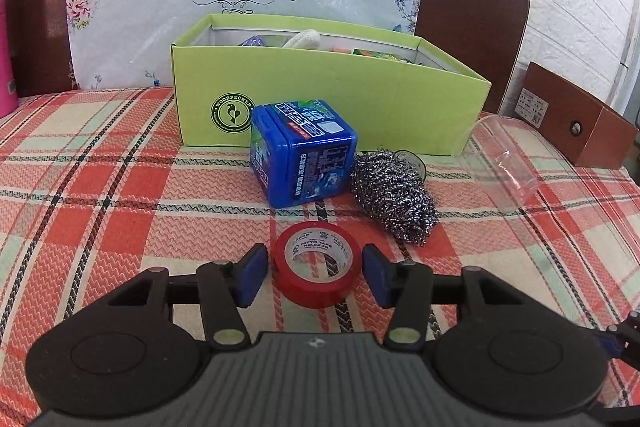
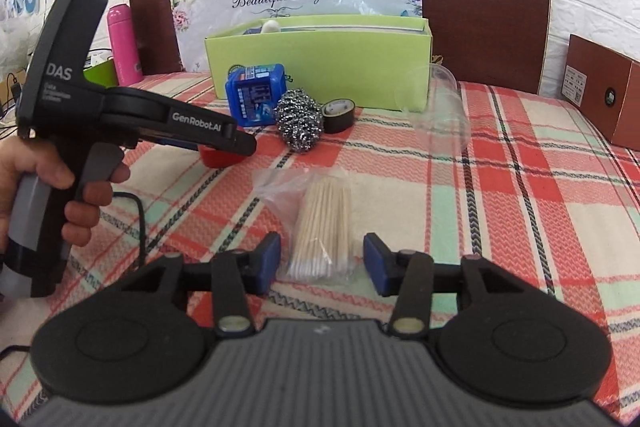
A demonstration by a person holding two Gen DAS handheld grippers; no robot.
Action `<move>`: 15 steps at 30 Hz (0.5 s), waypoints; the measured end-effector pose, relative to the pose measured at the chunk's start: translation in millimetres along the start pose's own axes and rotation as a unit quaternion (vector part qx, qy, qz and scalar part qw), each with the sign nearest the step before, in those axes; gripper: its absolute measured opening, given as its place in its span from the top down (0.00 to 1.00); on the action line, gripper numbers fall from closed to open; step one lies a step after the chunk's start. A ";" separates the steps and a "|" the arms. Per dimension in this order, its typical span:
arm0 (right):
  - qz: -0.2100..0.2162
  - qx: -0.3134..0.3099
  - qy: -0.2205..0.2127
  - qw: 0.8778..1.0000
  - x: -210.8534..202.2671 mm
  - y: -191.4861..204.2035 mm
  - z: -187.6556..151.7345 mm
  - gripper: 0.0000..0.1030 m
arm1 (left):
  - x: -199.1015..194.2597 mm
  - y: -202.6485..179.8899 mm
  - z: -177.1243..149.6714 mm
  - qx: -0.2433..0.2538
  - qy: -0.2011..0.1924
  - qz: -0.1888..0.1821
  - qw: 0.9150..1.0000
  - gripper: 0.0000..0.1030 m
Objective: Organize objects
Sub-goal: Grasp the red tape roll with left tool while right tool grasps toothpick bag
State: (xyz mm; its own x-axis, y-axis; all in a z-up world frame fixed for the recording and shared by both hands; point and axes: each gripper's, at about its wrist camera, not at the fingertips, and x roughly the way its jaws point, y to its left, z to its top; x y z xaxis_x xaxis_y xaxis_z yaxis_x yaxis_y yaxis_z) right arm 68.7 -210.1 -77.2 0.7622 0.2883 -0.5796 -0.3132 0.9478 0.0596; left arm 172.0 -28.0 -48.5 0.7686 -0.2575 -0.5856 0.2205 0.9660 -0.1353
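A red tape roll lies flat on the plaid cloth between the blue pads of my left gripper. The right pad sits at its side and a thin gap shows at the left pad, so the jaws are open. In the right wrist view that left gripper is held by a hand and reaches over the red tape roll. My right gripper is open around the near end of a clear bag of cotton swabs, with neither pad touching it. The green box behind holds several items.
A blue square tub, a steel scourer and a black tape roll sit in front of the green box. A clear plastic cup lies to the right, with a brown box beyond it. A pink bottle stands far left.
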 end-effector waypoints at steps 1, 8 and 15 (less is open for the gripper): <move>0.000 0.002 0.001 1.000 0.5 0.7 -0.1 0.53 | -0.2 -0.3 -0.5 0.001 -0.001 0.003 1.000 0.47; -0.012 0.005 0.007 1.000 8.5 6.9 0.2 0.52 | -0.6 -2.9 -3.2 0.015 -0.008 0.007 1.000 0.50; -0.019 0.008 0.006 1.000 9.6 7.5 0.0 0.75 | -5.5 -3.8 -4.1 0.011 -0.013 0.004 1.000 0.53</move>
State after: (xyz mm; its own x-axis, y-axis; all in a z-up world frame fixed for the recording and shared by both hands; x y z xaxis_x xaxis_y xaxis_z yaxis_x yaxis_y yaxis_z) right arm 73.7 -200.2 -82.3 0.7665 0.2510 -0.5911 -0.2753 0.9600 0.0506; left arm 164.5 -30.2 -48.1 0.7856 -0.2499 -0.5661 0.2263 0.9675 -0.1130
